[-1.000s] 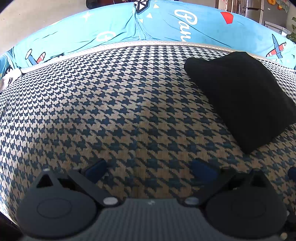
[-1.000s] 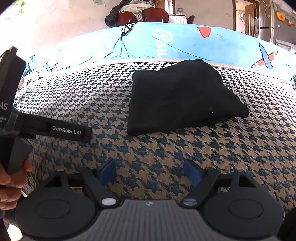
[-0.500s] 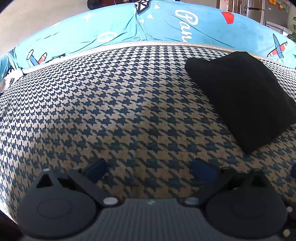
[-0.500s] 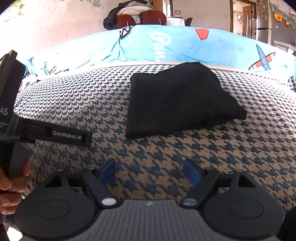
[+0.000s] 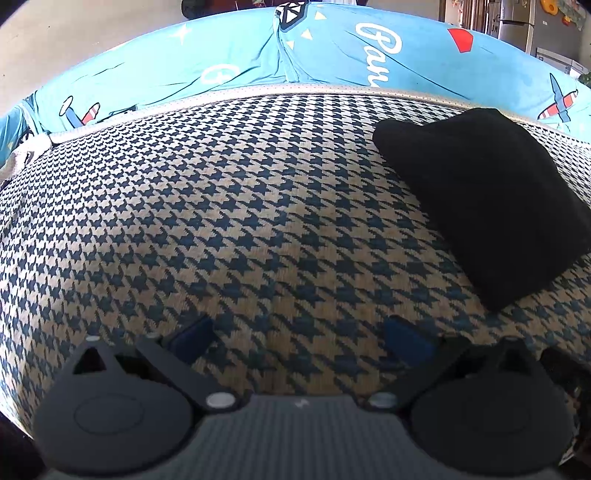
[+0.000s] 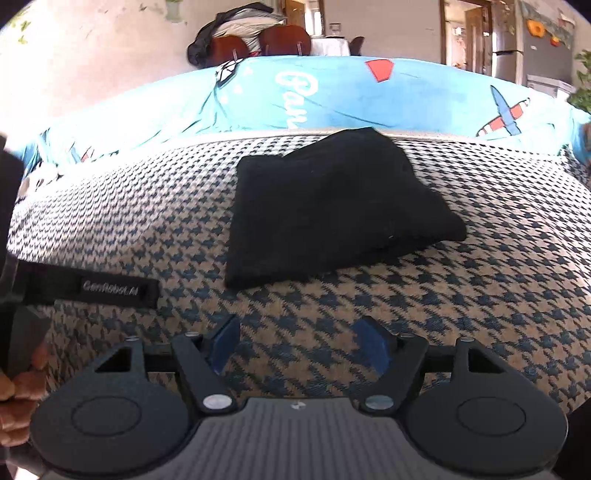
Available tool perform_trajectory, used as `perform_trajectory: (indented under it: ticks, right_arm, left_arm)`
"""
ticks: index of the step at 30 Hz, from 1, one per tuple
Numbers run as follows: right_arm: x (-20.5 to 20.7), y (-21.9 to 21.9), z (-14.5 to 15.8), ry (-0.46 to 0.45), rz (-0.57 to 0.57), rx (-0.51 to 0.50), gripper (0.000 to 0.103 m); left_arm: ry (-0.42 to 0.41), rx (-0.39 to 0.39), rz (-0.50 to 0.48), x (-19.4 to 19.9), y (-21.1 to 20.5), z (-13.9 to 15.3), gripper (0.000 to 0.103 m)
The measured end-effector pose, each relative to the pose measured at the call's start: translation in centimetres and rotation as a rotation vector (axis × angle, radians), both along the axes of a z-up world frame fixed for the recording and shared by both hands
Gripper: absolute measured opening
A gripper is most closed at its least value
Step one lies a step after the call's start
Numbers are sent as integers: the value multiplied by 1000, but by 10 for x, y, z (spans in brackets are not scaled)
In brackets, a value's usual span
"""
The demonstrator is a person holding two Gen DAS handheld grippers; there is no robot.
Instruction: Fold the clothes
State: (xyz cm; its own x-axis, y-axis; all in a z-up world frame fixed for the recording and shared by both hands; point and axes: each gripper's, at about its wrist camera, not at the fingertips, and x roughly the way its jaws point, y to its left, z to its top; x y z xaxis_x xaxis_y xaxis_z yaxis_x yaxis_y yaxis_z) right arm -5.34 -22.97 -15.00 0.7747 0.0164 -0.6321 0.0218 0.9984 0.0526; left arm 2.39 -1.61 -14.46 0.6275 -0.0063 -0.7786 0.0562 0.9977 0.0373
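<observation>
A folded black garment lies flat on the houndstooth cushion, a little ahead of my right gripper. That gripper is open with nothing between its blue pads. In the left wrist view the same black garment sits at the right, ahead and to the right of my left gripper, which is also open and empty above bare houndstooth fabric. The left gripper's body and the hand holding it show at the left edge of the right wrist view.
A bright blue cover with aeroplane prints runs along the back of the cushion. Beyond it are a wall, chairs with a heap of clothes, and a fridge at the far right.
The right gripper has pulled back and tilted up, so the black garment now sits farther off and more of the room shows. The left gripper has shifted only slightly.
</observation>
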Motion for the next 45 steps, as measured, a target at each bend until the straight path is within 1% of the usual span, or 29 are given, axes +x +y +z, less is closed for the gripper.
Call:
perform_trajectory:
  ticks: [3, 6, 8, 11, 16, 23, 27, 30, 36, 41, 45]
  right_arm:
    - [3, -7, 5, 6, -15, 16, 71]
    - [7, -16, 10, 7, -23, 40, 69]
    - [11, -22, 14, 8, -19, 52, 66]
    - [19, -34, 21, 12, -9, 65, 65]
    - [35, -55, 35, 5, -13, 42, 65]
    - [58, -79, 42, 29, -29, 45, 65]
    - [70, -89, 46, 15, -67, 15, 65]
    - [78, -97, 47, 7, -86, 14, 65]
    - [89, -104, 46, 24, -82, 38, 65]
    - [91, -110, 45, 29, -75, 88, 65]
    - [93, -120, 45, 35, -97, 122, 65]
  left_arm:
    - [1, -28, -4, 0, 0, 2, 103]
    - [-5, -40, -8, 0, -1, 2, 103]
    - [-9, -36, -14, 1, -2, 2, 103]
    - [-20, -28, -33, 0, -4, 2, 103]
    - [-36, -3, -61, -2, -9, 1, 103]
    - [-39, -3, -67, -5, -10, 0, 103]
    - [-39, -8, -72, -3, -10, -2, 103]
    - [-36, -16, -78, 0, -9, -2, 103]
    - [-20, -66, -89, 18, -5, -1, 103]
    - [-33, -97, -91, 36, -5, 5, 103]
    - [-32, -120, -99, 51, -9, 7, 103]
